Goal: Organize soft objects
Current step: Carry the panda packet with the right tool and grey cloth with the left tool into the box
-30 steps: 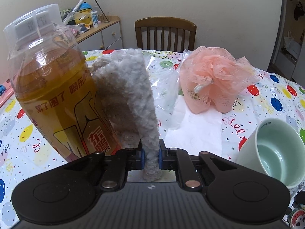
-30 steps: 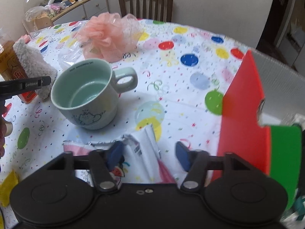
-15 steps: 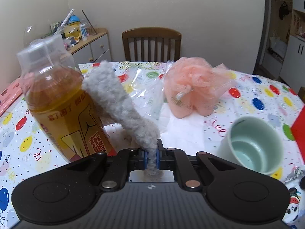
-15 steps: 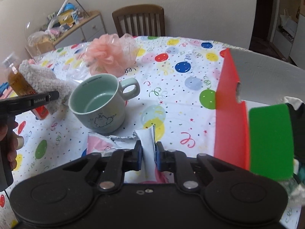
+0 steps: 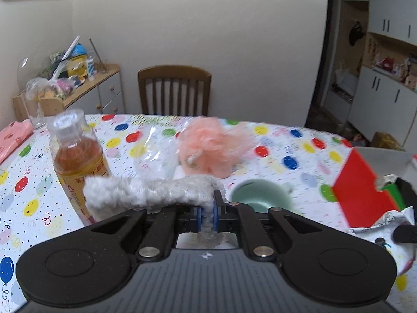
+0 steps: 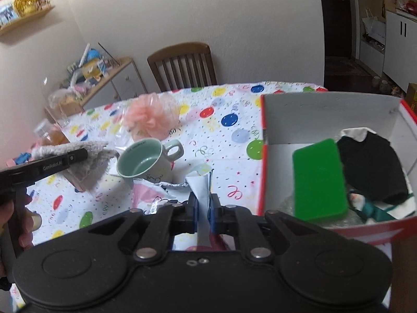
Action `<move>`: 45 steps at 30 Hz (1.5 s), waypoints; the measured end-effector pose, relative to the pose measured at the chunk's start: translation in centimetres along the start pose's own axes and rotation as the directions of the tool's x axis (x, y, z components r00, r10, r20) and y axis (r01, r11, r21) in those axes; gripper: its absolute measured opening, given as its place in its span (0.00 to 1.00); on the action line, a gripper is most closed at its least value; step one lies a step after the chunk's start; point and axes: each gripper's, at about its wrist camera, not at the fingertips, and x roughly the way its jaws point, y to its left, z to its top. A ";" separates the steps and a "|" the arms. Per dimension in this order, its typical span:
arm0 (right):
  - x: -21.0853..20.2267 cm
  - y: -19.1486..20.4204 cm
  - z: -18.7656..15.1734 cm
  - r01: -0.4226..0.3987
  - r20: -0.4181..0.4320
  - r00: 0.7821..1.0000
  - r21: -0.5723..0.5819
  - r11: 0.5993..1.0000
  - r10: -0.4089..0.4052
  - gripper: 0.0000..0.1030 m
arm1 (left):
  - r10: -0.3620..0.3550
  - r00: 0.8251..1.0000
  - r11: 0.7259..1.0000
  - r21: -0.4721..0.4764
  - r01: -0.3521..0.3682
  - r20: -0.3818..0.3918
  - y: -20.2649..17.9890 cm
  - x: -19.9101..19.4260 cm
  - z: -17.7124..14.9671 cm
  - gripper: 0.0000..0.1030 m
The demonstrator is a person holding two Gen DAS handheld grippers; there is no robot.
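Polka-dot tablecloth [image 6: 234, 140] is seen across the whole table, with a red-walled cardboard box [image 6: 331, 109] standing at the near right. A green sponge [image 6: 319, 180] and a dark garment [image 6: 371, 167] are held inside the box.

A fluffy grey cloth [image 5: 153, 191] is clamped between the closed jaws of the left gripper [image 5: 207, 212]; it is draped out to the left, raised off the table, in front of an amber drink bottle [image 5: 75, 154]. In the right wrist view the same cloth [image 6: 86, 156] is seen at the left, near a mint-green mug [image 6: 146, 161].

A crinkled white-and-pink packet [image 6: 200, 185] is pinched between the closed jaws of the right gripper [image 6: 203, 208], just left of the box and lifted above the cloth-covered table.

A peach mesh bath pouf [image 5: 211, 148] is lying further back, beside a clear plastic bag [image 5: 153, 151].

Part of a hand [image 6: 22, 224] is visible at the left edge, wrapped around the left gripper's handle.
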 end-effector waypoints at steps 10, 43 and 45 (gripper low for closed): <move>-6.3 -3.0 0.5 -0.043 0.101 0.994 0.055 0.998 0.037 0.07 | -0.103 0.993 0.994 -0.030 0.105 0.062 -3.3 -6.8 1.7 0.08; -14.4 -19.3 2.4 0.156 0.276 0.933 0.265 0.951 -0.230 0.07 | -0.514 0.857 0.839 0.188 0.511 -0.033 -25.0 -9.8 3.1 0.08; -14.1 -19.9 2.6 0.169 0.273 0.930 0.277 0.946 -0.247 0.07 | -0.528 0.847 0.827 0.187 0.530 -0.062 -26.0 -9.0 3.1 0.08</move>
